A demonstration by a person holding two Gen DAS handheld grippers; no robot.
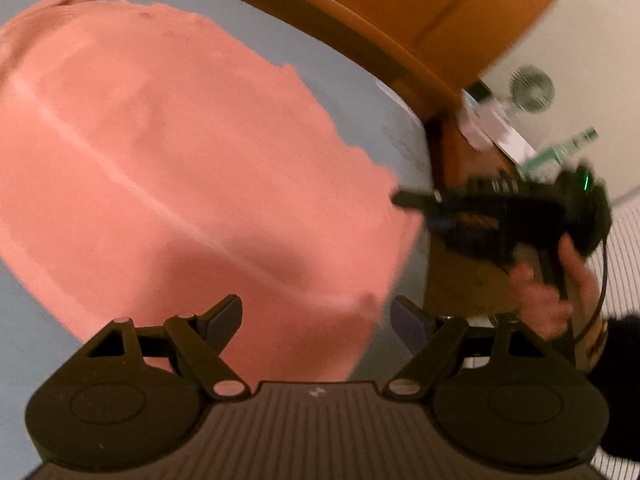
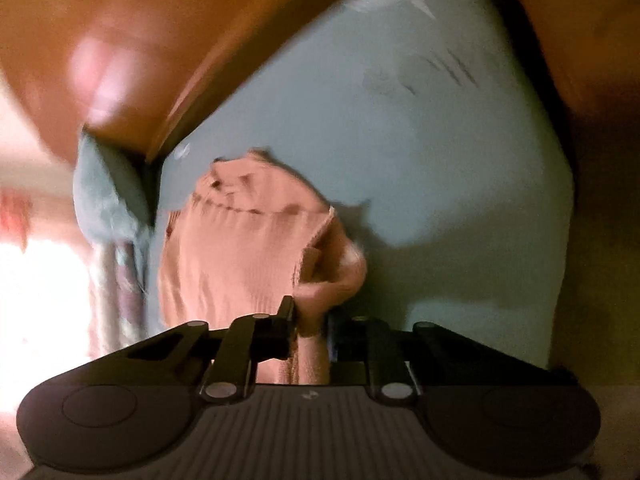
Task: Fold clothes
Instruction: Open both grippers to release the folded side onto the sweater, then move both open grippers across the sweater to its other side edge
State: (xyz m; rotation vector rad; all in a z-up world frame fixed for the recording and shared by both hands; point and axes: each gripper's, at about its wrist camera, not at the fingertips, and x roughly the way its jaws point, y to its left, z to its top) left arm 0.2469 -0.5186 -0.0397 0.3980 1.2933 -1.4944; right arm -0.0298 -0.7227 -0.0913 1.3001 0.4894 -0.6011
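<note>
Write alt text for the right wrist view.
The right gripper is shut on a bunched edge of a pink knit garment that lies on a pale blue bed sheet. An orange-brown wooden bed frame curves behind, blurred.

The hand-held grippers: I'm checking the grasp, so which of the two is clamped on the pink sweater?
The right hand-held gripper: its jaws pinch a fold of the pink sweater. The left hand-held gripper is wide open above the cloth, gripping nothing.
</note>
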